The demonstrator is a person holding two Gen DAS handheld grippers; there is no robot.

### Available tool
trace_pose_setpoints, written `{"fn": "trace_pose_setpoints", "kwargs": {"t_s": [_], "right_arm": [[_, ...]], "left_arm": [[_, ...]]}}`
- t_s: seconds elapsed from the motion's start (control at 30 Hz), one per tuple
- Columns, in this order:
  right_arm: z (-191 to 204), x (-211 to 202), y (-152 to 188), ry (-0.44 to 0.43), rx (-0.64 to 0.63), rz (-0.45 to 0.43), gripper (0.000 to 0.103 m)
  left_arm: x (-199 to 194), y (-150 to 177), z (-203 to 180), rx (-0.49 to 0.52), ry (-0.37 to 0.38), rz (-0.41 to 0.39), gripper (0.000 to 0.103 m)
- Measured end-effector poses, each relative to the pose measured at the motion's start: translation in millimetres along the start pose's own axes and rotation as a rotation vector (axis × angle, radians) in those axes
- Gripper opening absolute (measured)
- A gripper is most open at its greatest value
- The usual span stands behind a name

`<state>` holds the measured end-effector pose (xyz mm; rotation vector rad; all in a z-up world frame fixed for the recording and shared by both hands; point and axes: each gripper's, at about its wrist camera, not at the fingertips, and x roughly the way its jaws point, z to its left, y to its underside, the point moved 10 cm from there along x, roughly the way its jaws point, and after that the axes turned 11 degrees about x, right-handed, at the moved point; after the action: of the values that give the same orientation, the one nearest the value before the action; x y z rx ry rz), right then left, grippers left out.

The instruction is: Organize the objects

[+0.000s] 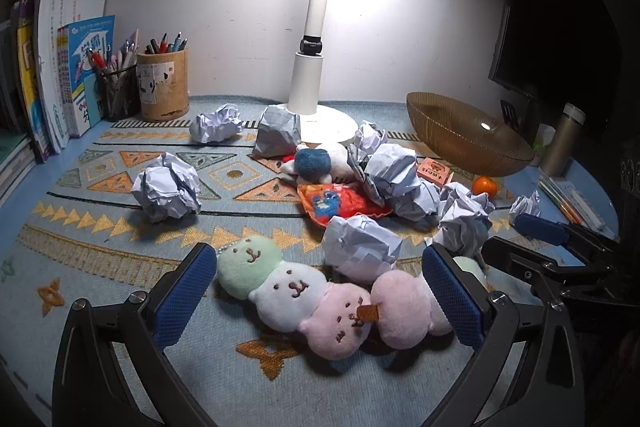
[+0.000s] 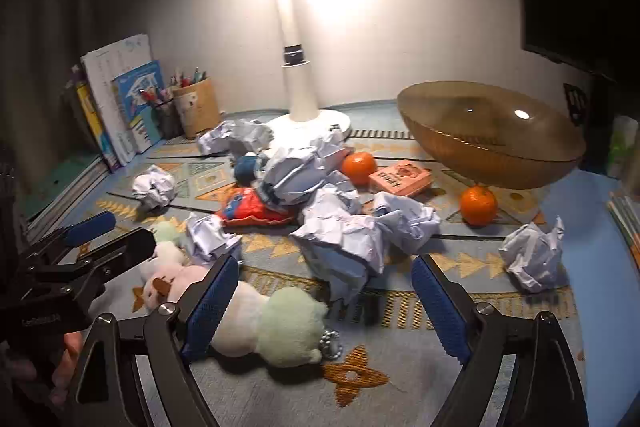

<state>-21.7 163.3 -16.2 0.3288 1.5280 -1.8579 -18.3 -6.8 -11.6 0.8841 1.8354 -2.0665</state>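
Evidently, step: left gripper stood with jaws wide, straddling the pastel bear-face plush string, nothing gripped.
Right gripper: jaws open, empty.
Next: close on the plush, lift toward the amber ribbed glass bowl at two o'clock.

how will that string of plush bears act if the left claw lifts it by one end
The plush bear string is likely floppy: soft lobes joined at narrow necks, already lying bent. It probably sags from one end. It looks light, and fuzzy fabric should grip well in the open left claw.
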Motion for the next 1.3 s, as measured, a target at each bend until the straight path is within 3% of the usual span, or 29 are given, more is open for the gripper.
{"fn": "trace_pose_setpoints", "kwargs": {"t_s": [0.07,0.2,0.33,0.6,0.67,0.73,0.8,0.87,0.9,1.03,1.2,1.3], "right_arm": [[18.5,-3.2,7.7,-0.079,-0.117,0.052,0.085],[45.0,-1.8,26.0,-0.200,-0.360,0.167,0.085],[51.0,13.6,40.2,-0.228,-0.538,0.226,0.085],[62.5,50.5,51.2,-0.274,-0.683,0.293,0.085],[66.1,56.6,57.1,-0.297,-0.689,0.330,0.076],[67.8,59.3,63.3,-0.317,-0.664,0.374,0.055],[65.4,58.4,63.3,-0.288,-0.634,0.372,0.046],[60.4,51.8,61.1,-0.239,-0.581,0.370,0.044],[58.0,46.3,59.0,-0.213,-0.542,0.365,0.044],[45.6,14.9,48.1,-0.165,-0.302,0.341,0.044],[-9.4,1.9,49.4,-0.013,0.016,0.347,0.044],[-32.4,6.5,55.4,0.065,0.051,0.347,0.044]], "left_arm": [[-4.6,13.2,6.1,0.021,0.005,0.052,0.102],[-6.4,33.9,10.5,-0.037,0.101,0.143,0.102],[7.5,42.0,10.9,-0.168,0.166,0.186,0.102],[38.1,40.1,11.4,-0.296,0.151,0.270,0.097],[42.3,36.6,12.5,-0.306,0.147,0.274,0.092],[45.9,34.1,15.0,-0.297,0.130,0.279,0.080],[48.0,33.2,15.8,-0.270,0.121,0.281,0.066],[46.7,31.9,14.4,-0.253,0.149,0.275,0.060],[45.0,31.0,11.8,-0.241,0.173,0.267,0.050],[27.8,25.5,-0.8,-0.096,0.243,0.227,0.048],[-7.5,30.6,-26.1,0.081,0.414,0.206,0.047],[-2.8,34.8,-16.3,0.067,0.334,0.247,0.056]]}}
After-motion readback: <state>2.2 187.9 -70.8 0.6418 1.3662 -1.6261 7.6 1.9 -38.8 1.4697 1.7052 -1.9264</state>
